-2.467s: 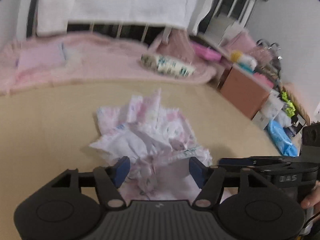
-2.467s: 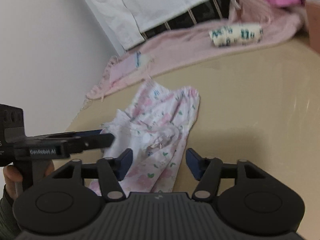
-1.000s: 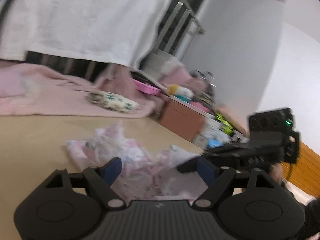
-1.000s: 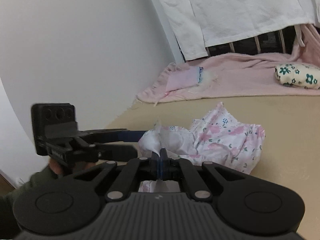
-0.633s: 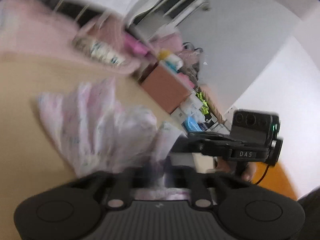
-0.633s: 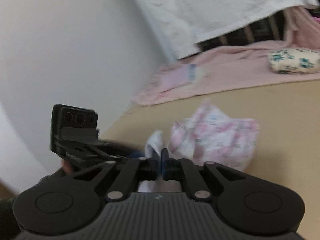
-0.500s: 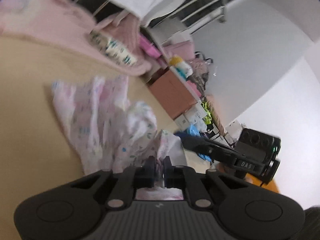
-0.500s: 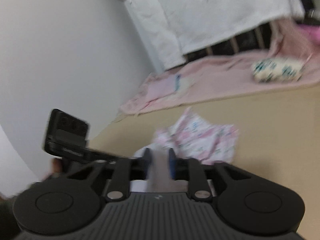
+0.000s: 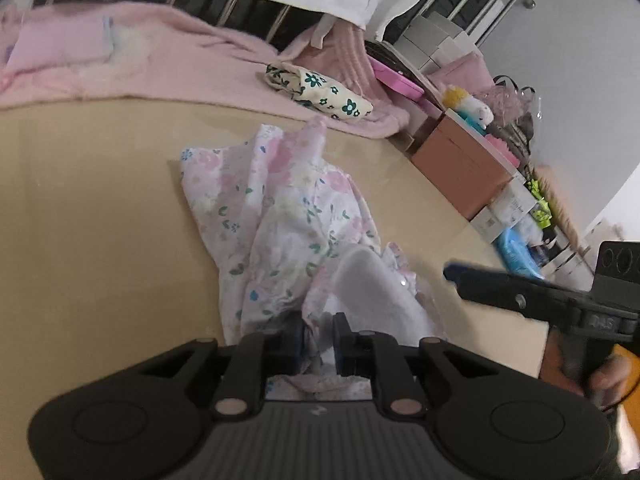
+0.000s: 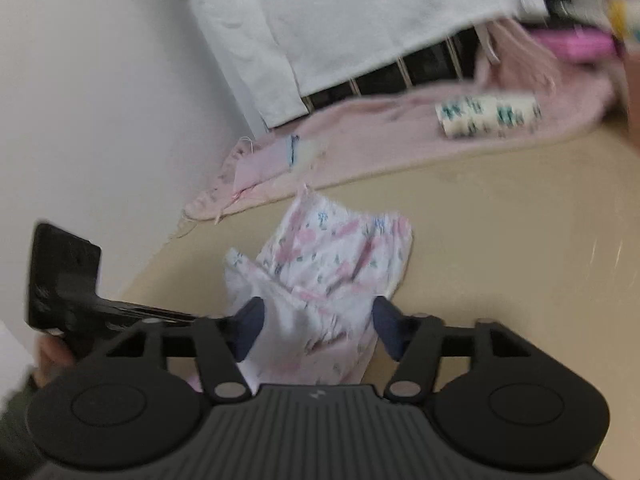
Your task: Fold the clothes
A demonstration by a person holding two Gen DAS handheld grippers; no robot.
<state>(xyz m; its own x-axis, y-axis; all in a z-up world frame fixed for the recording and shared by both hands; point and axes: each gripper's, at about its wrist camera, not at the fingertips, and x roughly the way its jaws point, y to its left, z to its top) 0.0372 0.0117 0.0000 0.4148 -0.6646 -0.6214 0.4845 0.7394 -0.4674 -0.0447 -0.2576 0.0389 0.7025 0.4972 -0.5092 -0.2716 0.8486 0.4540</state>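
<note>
Beige bed surface: left gripper pinching garment hem, jaws easing apart. Right gripper opening, astride cloth, pads clear. Garment crumpled mid-surface. Pink blanket along far edge; white wall; boxes beyond side edge.

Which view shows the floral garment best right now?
The left wrist view: the floral garment is sharp and spread out, pinched by the left gripper. The right wrist view shows it blurred, under the opening right gripper.

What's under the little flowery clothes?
Under the flowery garment there is only the tan table, bare all around it. Whether anything lies beneath its crumpled folds is hidden by the cloth.
</note>
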